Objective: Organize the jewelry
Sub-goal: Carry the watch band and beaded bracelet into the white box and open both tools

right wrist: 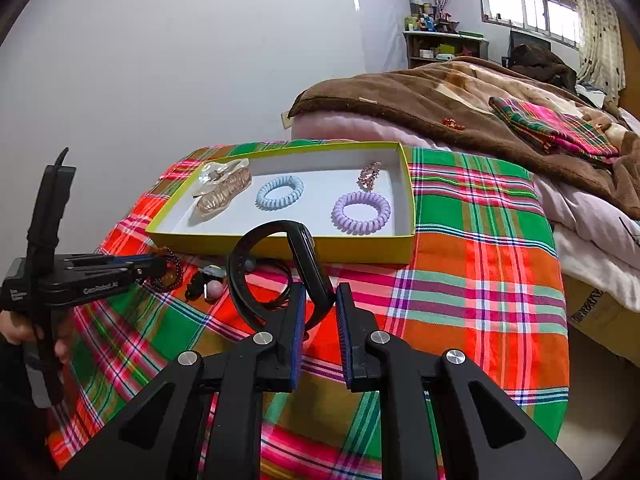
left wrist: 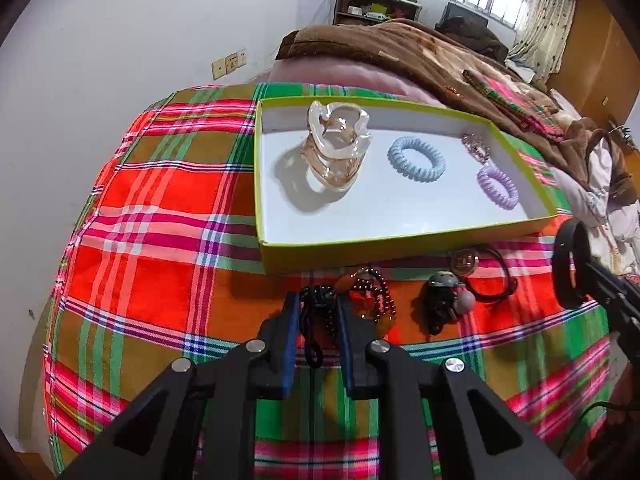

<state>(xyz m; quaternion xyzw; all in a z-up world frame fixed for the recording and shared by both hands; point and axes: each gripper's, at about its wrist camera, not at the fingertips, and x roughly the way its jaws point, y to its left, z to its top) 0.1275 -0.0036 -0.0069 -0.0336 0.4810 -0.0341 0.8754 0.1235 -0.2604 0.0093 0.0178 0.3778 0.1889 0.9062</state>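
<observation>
Left gripper (left wrist: 318, 308) clamped on a dark bead bracelet (left wrist: 366, 300) on plaid cloth (left wrist: 160, 240), yellow-rimmed tray (left wrist: 280, 258) at twelve o'clock holding coil hair ties, right gripper (right wrist: 320, 300) clamped on a black wristband (right wrist: 256, 280).

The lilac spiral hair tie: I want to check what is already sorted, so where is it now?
The lilac spiral hair tie lies inside the yellow-rimmed box, at its right end in the right wrist view, between the blue spiral hair tie and the sparkly hair clip.
</observation>
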